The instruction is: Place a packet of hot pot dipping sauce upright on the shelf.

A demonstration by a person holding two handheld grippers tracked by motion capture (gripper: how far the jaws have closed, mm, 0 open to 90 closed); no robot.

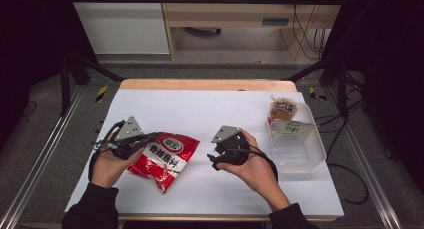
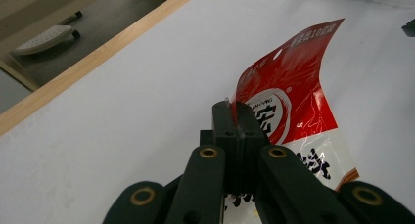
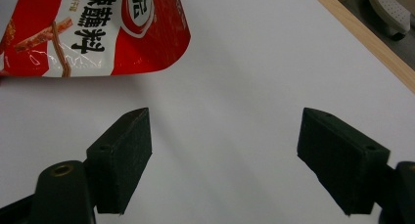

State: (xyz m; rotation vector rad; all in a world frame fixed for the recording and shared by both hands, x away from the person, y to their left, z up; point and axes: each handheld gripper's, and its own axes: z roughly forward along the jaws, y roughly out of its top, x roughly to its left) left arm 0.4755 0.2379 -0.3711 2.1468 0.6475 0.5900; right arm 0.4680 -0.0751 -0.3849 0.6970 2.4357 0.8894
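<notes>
**Table layout**

Sauce packet (image 1: 166, 159) lies on the sheet (image 1: 210, 109), left of centre. Left gripper (image 1: 146, 138) at its left edge, right gripper (image 1: 216, 161) to its right. Tray (image 1: 300, 151) at right edge; 1 wrapped snack (image 1: 283, 109) at its far end.

Wooden desk (image 1: 235, 14); grey floor (image 1: 45, 114)
</notes>
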